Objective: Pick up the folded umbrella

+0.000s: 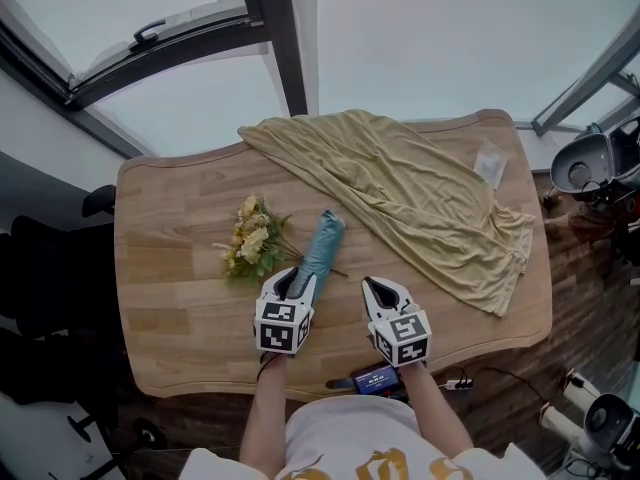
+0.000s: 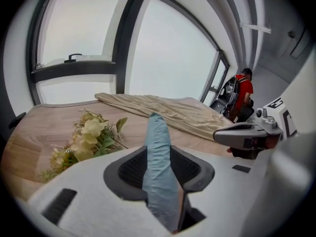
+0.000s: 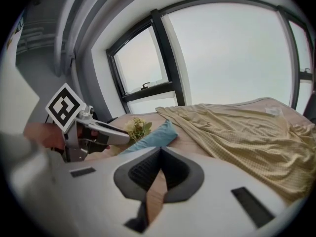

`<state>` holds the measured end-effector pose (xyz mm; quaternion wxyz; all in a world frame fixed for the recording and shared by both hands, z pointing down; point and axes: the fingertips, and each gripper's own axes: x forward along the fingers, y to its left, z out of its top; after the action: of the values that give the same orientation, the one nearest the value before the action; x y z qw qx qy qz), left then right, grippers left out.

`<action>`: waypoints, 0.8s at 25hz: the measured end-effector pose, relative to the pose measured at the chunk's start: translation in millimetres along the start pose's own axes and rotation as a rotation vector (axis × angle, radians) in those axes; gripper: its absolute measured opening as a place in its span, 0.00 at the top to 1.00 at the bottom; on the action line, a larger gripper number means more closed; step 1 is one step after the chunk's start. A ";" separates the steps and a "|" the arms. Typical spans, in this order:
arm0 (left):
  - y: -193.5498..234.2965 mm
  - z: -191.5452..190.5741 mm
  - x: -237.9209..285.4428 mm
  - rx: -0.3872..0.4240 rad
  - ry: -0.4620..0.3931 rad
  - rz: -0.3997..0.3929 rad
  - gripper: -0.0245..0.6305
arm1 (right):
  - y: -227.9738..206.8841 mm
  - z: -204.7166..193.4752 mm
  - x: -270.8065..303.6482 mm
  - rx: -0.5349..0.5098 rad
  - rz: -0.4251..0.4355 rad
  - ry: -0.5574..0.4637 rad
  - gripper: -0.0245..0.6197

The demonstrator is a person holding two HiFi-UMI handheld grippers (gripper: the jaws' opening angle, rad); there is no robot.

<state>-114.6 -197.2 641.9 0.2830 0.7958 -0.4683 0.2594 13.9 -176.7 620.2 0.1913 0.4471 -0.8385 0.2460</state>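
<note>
folded umbrella (image 1: 322, 243) lies on the surface (image 1: 180, 268) just beside the flowers (image 1: 252, 240), its near end between the left tongs (image 1: 298, 280), part open around it, seemingly not clamped. close squarely on the sleeve, then lift level. right tongs (image 1: 378, 290) closed, empty, alongside.

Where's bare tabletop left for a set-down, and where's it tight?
Bare: the left end of the table, from its edge to the flowers; also the near right corner, between the right gripper and the hem of the cloth. Crowded: centre, where flowers, umbrella and left gripper bunch together.
</note>
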 end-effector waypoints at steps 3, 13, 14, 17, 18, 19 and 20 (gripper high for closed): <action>1.5 -5.7 10.9 0.039 0.056 0.007 0.70 | -4.4 -5.7 7.9 -0.001 -0.005 0.021 0.95; -7.6 -25.1 47.9 0.047 0.181 -0.064 0.47 | -20.9 -16.4 21.6 0.026 -0.023 0.060 0.95; -5.7 -30.0 52.6 0.032 0.198 -0.062 0.45 | -21.5 -18.5 23.8 0.025 -0.023 0.066 0.95; -2.1 -34.3 59.3 -0.004 0.221 -0.048 0.43 | -19.9 -27.2 29.1 0.025 -0.018 0.086 0.95; -1.2 -32.9 61.3 -0.007 0.213 -0.045 0.43 | -19.0 -29.7 30.2 0.025 -0.015 0.092 0.95; -0.6 -31.6 63.6 -0.007 0.205 -0.043 0.43 | -18.3 -31.8 30.9 0.025 -0.012 0.097 0.95; -0.3 -30.6 65.6 -0.005 0.202 -0.042 0.43 | -18.1 -33.8 31.2 0.025 -0.011 0.101 0.95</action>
<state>-90.8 -215.1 707.9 0.3362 0.7745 -0.4214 0.3310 16.1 -186.1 668.6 0.2292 0.4411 -0.8220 0.2779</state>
